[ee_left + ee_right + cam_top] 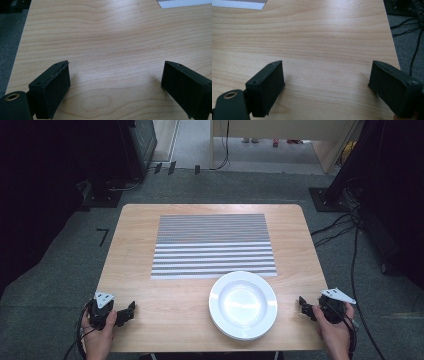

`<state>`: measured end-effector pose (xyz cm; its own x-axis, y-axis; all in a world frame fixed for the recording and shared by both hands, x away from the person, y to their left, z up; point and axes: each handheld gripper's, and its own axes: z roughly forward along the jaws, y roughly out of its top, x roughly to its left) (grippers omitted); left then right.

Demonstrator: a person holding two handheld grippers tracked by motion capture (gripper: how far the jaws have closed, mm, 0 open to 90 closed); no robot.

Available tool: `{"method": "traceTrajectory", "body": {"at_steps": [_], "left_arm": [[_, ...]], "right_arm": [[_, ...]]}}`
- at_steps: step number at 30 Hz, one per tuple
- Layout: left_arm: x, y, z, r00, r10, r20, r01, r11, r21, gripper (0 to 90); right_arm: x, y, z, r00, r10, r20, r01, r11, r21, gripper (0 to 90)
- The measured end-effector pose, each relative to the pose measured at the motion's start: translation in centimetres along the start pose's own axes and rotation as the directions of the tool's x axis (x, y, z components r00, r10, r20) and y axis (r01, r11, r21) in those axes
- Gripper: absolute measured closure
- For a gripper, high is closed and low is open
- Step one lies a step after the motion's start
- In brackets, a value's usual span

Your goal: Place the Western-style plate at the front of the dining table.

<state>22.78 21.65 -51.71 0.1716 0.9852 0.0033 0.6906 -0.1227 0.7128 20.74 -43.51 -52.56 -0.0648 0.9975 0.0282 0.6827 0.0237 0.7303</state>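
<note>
Looking down from the high view, we see a wooden table (165, 305) with a white plate (243, 304) near its front edge, a little to the right of the middle; a striped mat (213, 246) lies behind the plate, and the back rim of the plate just overlaps the front edge of the mat. The left gripper (128, 312) rests at the front left corner of the table, held by the left hand (98, 335); it is well apart from the plate. The right gripper (304, 306) is at the front right edge, held by the right hand (334, 332); it is near the plate but it does not touch it.

In the left gripper view we see its two black jaws spread wide, with bare wood between them; a corner of the mat (183, 3) shows at the top right. In the right gripper view the jaws are also spread wide over bare wood; nothing is between them, and a corner of the mat (238, 4) shows at the top left; cables (412, 27) lie on the grey floor (407, 47) beside the table edge.
</note>
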Motion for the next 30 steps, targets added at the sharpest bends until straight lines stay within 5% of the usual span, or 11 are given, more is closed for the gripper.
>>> {"method": "traceTrajectory", "body": {"at_steps": [13,30], "left_arm": [[-1.2,0.8,-0.6,0.9999,0.005,0.013,-0.004,0.9993,-0.038,8.5],[-6.1,3.0,-1.0,0.9893,0.083,0.120,-0.073,0.9938,-0.083,8.5]], "right_arm": [[0.2,0.4,-0.4,0.9997,0.018,-0.016,-0.019,1.000,-0.025,13.2],[1.7,1.4,-1.8,0.9977,0.040,-0.055,-0.044,0.996,-0.084,13.6]]}}
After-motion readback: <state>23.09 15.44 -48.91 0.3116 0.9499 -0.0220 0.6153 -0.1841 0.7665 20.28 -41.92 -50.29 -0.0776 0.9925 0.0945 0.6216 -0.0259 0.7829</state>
